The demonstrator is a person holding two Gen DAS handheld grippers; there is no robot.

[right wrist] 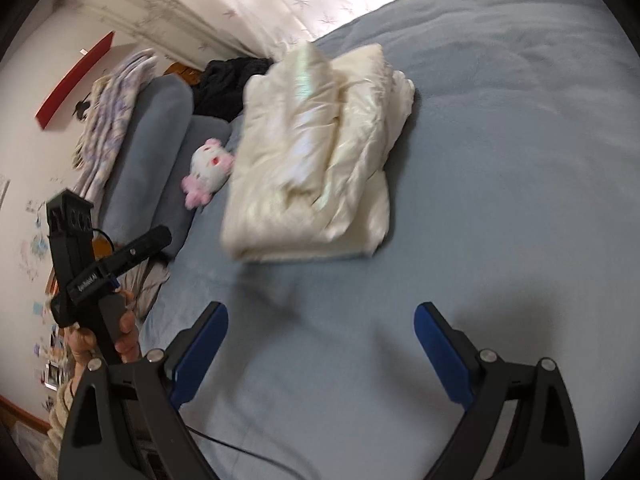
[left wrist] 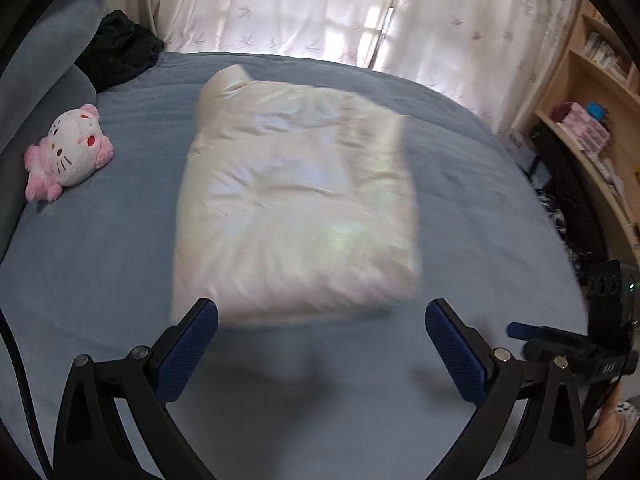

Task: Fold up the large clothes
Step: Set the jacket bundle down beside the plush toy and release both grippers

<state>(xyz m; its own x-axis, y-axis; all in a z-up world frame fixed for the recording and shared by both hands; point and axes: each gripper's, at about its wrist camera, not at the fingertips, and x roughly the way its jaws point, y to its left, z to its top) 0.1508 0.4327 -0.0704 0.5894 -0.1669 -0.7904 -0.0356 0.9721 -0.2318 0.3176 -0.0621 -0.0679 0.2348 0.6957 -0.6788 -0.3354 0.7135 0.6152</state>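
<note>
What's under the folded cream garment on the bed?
The folded cream garment lies on the blue bedsheet, which shows all around it. Whatever sits directly beneath it, or between its layers, is covered. Neither tongs touches it.

Only print: small white lettering on black bar of the left tongs (right wrist: 148,246), left of right tongs (right wrist: 320,332); too blurred to read.

My left gripper (left wrist: 322,344) has both jaws spread wide, nothing between the blue pads (left wrist: 188,354). My right gripper (right wrist: 320,344) stands likewise, jaws fully apart, pads (right wrist: 440,354) bare. In the right wrist view, my left hand (right wrist: 120,340) wraps the left tool's handle, off to the left of the right gripper. In the left wrist view, the right tool sits at right.
</note>
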